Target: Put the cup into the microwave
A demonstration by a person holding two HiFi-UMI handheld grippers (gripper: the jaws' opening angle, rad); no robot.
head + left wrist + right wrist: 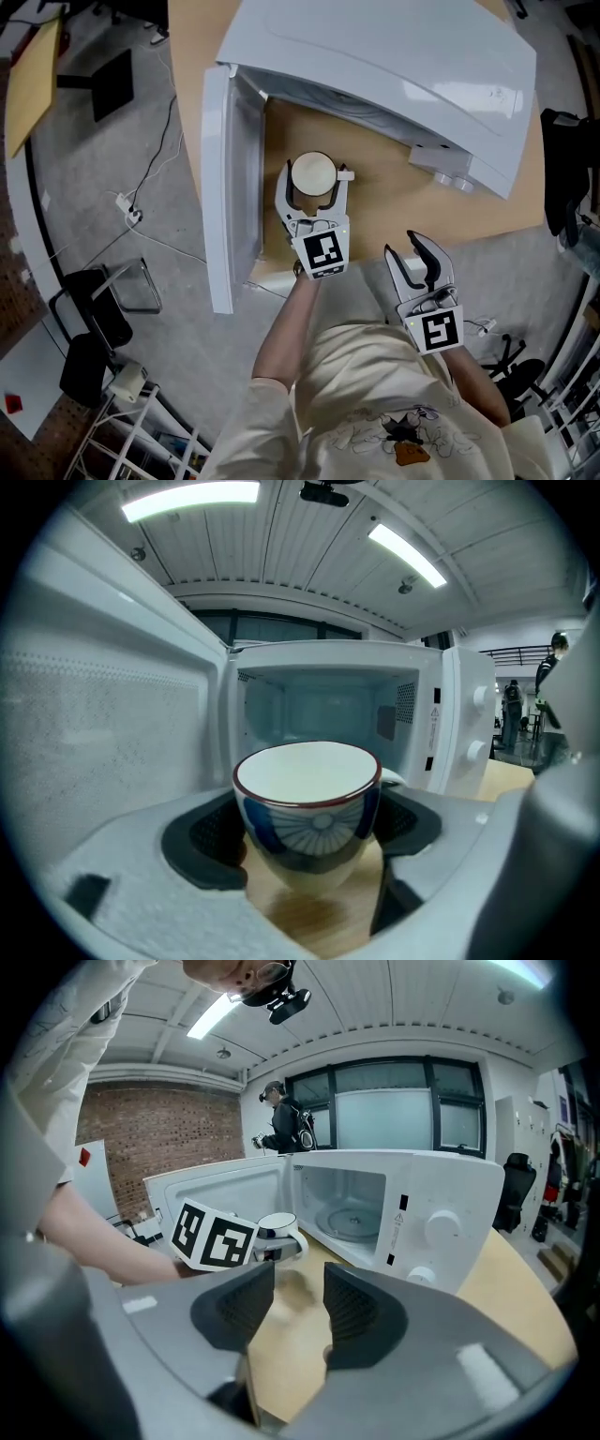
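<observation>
A white cup (307, 810) with a red rim and blue fan pattern sits between the pads of my left gripper (309, 832), which is shut on it and holds it above the wooden table. From the head view the cup (313, 175) hangs just in front of the open white microwave (375, 75), whose door (217, 187) swings out to the left. The cavity with its glass turntable (349, 1221) faces the cup. My right gripper (412, 258) hovers open near the table's front edge, nothing between its pads (352, 1309). It sees the cup (278, 1234) to its left.
The microwave's control panel with two knobs (439, 1232) is on the right side. The wooden table (375, 206) ends just behind the grippers. Cables, a power strip (129, 211) and chairs lie on the grey floor at left. A person stands in the background.
</observation>
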